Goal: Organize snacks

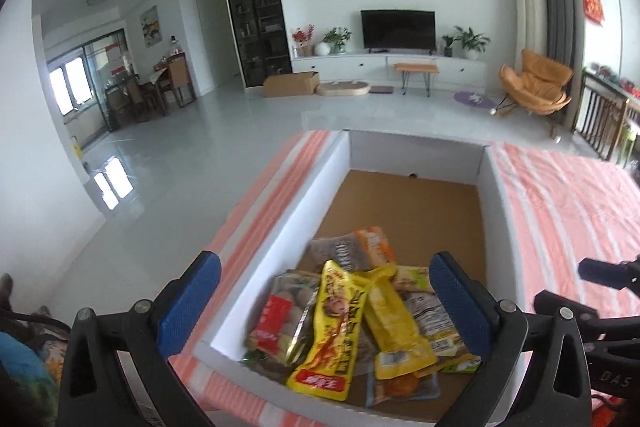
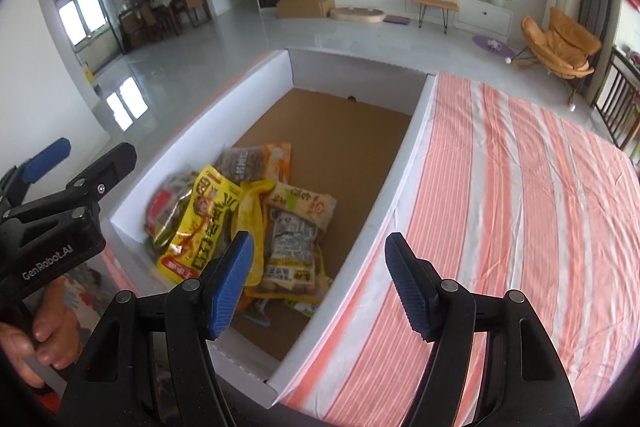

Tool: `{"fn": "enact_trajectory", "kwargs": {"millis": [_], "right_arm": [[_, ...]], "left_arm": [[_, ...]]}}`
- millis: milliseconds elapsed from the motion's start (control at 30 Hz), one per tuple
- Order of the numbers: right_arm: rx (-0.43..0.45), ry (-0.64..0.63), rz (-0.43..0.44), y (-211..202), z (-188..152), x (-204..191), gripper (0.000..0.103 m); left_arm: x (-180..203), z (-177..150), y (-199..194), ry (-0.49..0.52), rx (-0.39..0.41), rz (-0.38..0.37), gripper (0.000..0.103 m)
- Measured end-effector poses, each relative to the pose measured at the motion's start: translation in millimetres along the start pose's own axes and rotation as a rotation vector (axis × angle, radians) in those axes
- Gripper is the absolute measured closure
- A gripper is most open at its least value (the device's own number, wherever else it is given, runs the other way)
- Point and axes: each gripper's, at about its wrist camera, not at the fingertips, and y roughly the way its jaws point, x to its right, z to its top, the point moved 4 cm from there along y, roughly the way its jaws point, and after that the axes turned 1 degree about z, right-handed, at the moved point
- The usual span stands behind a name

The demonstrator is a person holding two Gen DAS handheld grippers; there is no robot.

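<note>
Done: I see snack packets (image 1: pixel 360 319) piled in box (image 1: pixel 276 227) | Tongs: left gripper (image 1: pixel 324 311), right gripper (image 2: pixel 320 283) both spread, empty | Left: none visible outside.

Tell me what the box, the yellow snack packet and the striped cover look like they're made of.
Box: apparently cardboard, with smooth white walls and a plain brown matte floor; folded corners show.
Yellow snack packet: glossy plastic film, probably; it is shiny, printed and crinkled.
Striped cover: woven cloth, matte, with soft wrinkles running across its orange and white stripes.
</note>
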Motion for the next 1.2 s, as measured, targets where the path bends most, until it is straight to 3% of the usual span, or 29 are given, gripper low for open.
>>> {"fn": "enact_trajectory", "kwargs": {"millis": [500,633,667,833,1033,1133,1200], "right_arm": [[-0.011,0.004,-0.038,4,-8,-10,0.031],[-0.003,0.045,-0.043,2,-13,-12,0.030],[0.005,0.048,-0.047,0,-15,-13,0.024],[0.077,0.037,-0.075,-17,-23,-18,0.023],[0.177,0.073,-0.041,-48,-13,-15,0.023],[0.157,0.047,-0.055,-50,-10,-22,0.023],[0.131,0.046,-0.012,-47,-12,-29,0.023]], "left_arm": [[-2,-8,10,0.003,-0.071,-0.028,0.000],[-4,-10,11,-0.002,-0.063,-0.056,0.000],[-4,-11,11,0.002,-0.064,-0.060,0.000],[1,-16,15,0.005,-0.128,-0.150,0.000],[-7,-8,2,-0.031,-0.090,-0.181,0.000],[-8,-5,-4,-0.028,-0.079,-0.198,0.000],[-7,-4,-8,-0.016,-0.080,-0.199,0.000]]}}
